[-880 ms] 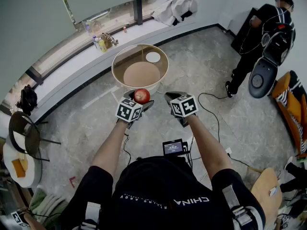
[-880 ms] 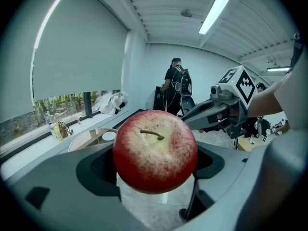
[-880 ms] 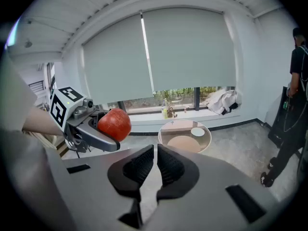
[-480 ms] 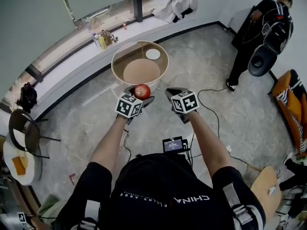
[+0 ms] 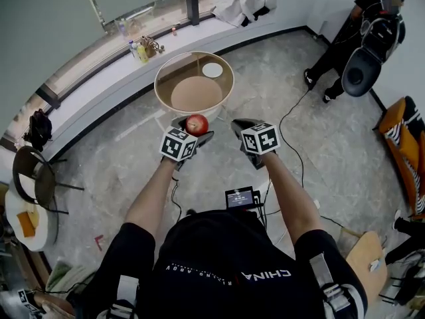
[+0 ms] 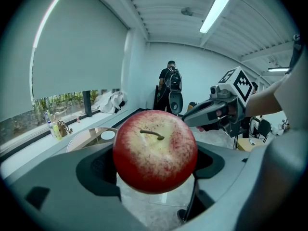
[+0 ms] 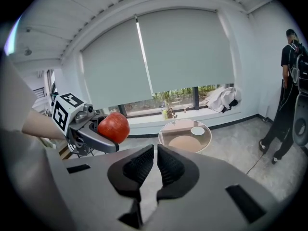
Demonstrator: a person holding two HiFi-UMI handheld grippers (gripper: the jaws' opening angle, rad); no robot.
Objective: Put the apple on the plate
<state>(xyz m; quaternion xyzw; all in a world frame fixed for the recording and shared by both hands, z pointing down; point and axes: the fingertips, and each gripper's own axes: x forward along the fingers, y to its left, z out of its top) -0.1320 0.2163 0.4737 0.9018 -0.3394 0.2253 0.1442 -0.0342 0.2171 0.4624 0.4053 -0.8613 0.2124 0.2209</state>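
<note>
A red apple [image 5: 196,124] sits between the jaws of my left gripper [image 5: 191,130], which is shut on it at the sides. In the left gripper view the apple [image 6: 155,150] fills the middle, stem up. My right gripper [image 5: 242,126] hovers just to its right, shut with nothing in it; its ribbed pads [image 7: 139,165] almost meet. A tan plate [image 5: 196,93] lies on a round glass table [image 5: 159,85] just beyond both grippers, with a small white dish [image 5: 212,70] behind it. From the right gripper view, the apple [image 7: 113,127] is at the left and the plate [image 7: 186,143] straight ahead.
A person in black [image 5: 362,32] stands at the far right beside a dark round-backed chair [image 5: 358,75]. A cable [image 5: 292,145] trails over the floor on the right. Bottles [image 5: 138,50] stand on the windowsill behind the table. A black chair [image 5: 33,178] is at the left.
The apple stays in my left gripper and both grippers keep their distance from the table. The person at the far right has shifted stance.
</note>
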